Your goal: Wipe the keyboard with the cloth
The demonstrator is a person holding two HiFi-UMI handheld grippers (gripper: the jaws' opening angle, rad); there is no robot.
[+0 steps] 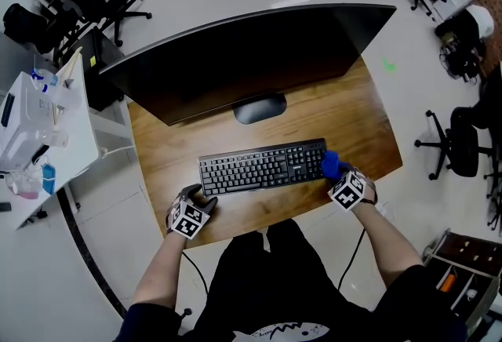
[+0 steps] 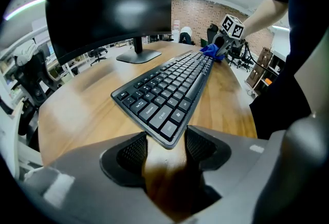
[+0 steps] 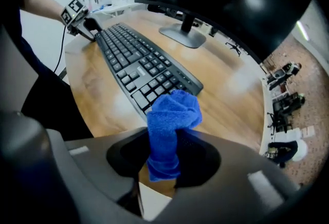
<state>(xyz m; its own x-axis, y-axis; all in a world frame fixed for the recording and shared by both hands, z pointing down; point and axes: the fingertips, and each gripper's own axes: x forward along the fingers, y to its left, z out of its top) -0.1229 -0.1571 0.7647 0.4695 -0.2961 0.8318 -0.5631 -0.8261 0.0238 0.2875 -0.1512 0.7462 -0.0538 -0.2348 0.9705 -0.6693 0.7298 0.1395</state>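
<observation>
Worktop (image 1: 314, 113): bears black keyboard (image 1: 263, 166) flat, in front of monitor stand (image 1: 259, 108). Left gripper (image 2: 167, 143): clamped on keyboard's left front corner, apparently to steady it. Right gripper (image 3: 163, 153): pinches bunched blue cloth (image 3: 172, 115), tuft protruding at keyboard's right end, seemingly for wiping.

Camera 1, head: I look steeply down from well above onto the whole surface (image 1: 157, 152). The monitor (image 1: 251, 58) is at the top and the keyboard (image 1: 263, 166) below it.

Camera 2, on the left claw (image 1: 204, 204): low and close at the keyboard's left end, facing along the keys toward the right claw (image 1: 336, 174).

Camera 3, on the right claw: close over the keyboard's right end, facing back toward the left claw.

Shared by all 3: keyboard, monitor, surface.
</observation>
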